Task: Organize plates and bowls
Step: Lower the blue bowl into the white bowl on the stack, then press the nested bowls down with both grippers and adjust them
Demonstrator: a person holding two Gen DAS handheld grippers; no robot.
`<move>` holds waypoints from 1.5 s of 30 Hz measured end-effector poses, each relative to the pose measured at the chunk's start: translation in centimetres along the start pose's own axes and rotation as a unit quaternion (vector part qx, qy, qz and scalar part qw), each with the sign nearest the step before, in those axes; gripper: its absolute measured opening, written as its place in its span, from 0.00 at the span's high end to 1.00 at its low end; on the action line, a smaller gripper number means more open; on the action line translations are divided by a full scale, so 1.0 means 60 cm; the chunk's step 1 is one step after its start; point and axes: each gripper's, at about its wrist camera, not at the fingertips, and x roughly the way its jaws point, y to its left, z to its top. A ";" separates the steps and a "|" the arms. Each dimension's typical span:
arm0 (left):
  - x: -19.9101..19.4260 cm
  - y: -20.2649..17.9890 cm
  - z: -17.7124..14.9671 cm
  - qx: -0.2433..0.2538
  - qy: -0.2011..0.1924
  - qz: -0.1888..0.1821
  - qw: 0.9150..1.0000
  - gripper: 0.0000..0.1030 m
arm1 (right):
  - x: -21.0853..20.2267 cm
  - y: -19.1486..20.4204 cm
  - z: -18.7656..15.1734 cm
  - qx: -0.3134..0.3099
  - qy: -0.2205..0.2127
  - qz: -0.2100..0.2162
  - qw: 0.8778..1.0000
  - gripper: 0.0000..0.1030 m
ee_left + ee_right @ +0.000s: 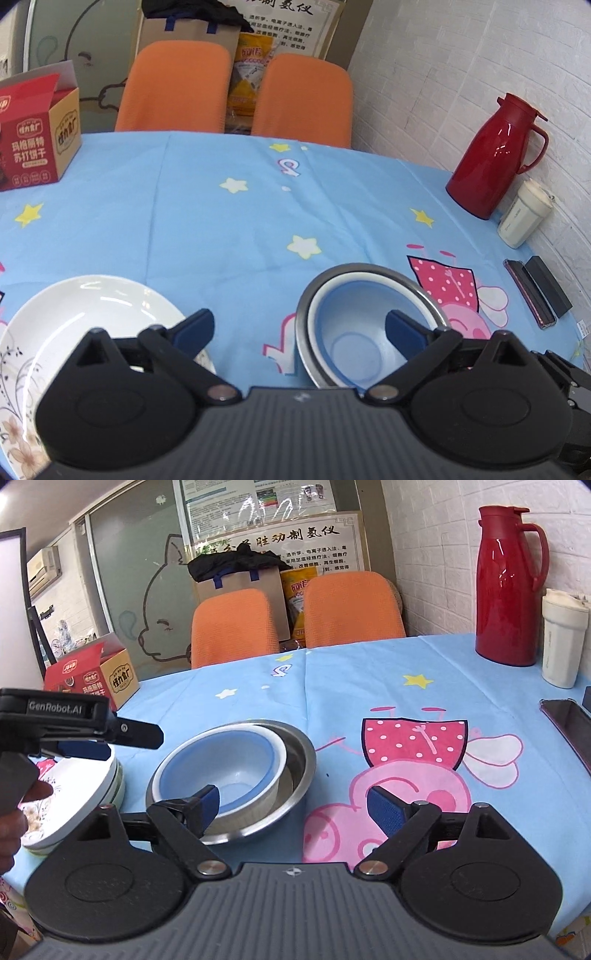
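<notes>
A blue bowl [354,332] sits nested in a white bowl [318,306], which sits in a steel bowl [419,291] on the blue tablecloth. My left gripper [299,330] hovers open above them; its right finger is over the blue bowl and its left finger over a white flowered plate [92,314]. In the right wrist view the nested blue bowl [229,760] and steel bowl [301,760] lie just ahead, with a stack of plates [74,812] to their left. My right gripper [295,806] is open and holds nothing, its left finger in front of the bowls' near rim. The left gripper [122,742] hangs over the plates.
A red thermos jug [506,590], a white cup [561,642] and a phone [569,720] stand along the brick wall on the right. A red biscuit carton [33,140] is at the far left. Two orange chairs [236,92] back the table. A hand [11,823] shows at left.
</notes>
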 end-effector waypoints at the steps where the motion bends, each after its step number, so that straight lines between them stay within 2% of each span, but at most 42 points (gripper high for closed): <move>1: 0.006 -0.003 0.002 0.004 0.003 0.001 1.000 0.05 | 0.004 -0.001 0.002 0.002 0.002 0.001 1.000 0.00; 5: 0.043 -0.011 0.014 0.024 0.031 0.005 0.999 0.04 | 0.029 0.002 0.012 -0.003 0.012 0.002 1.000 0.00; 9: 0.101 -0.017 0.029 0.048 0.106 -0.014 0.993 0.04 | 0.062 0.006 0.020 -0.008 0.034 0.005 0.999 0.00; 13: 0.132 -0.022 0.036 0.066 0.142 -0.019 0.988 0.04 | 0.085 0.011 0.024 -0.015 0.055 0.004 0.998 0.00; 18: 0.144 -0.030 0.035 0.095 0.141 -0.007 0.985 0.04 | 0.108 0.015 0.024 -0.023 0.083 -0.001 0.996 0.00; 21: 0.151 -0.029 0.033 0.095 0.145 -0.011 0.985 0.04 | 0.118 0.015 0.020 -0.019 0.098 -0.003 0.995 0.00; 31: 0.158 -0.024 0.026 0.100 0.145 -0.010 0.984 0.04 | 0.122 0.030 0.005 -0.033 0.076 -0.028 0.996 0.00; 36: 0.157 -0.026 0.021 0.108 0.139 -0.007 0.984 0.04 | 0.123 0.033 0.010 -0.026 0.085 -0.040 0.995 0.00; 38: 0.152 -0.027 0.018 0.116 0.135 0.001 0.984 0.12 | 0.118 0.033 0.010 -0.022 0.088 -0.041 0.995 0.00; 42: 0.142 -0.025 0.017 0.119 0.132 -0.012 0.984 0.20 | 0.097 0.016 0.007 0.009 0.072 -0.023 0.997 0.00; 44: 0.139 -0.028 0.016 0.120 0.126 -0.013 0.985 0.33 | 0.100 0.018 0.007 -0.002 0.071 -0.028 0.997 0.00; 45: 0.138 -0.030 0.016 0.122 0.124 -0.017 0.985 0.36 | 0.101 0.017 0.009 0.002 0.071 -0.021 0.997 0.17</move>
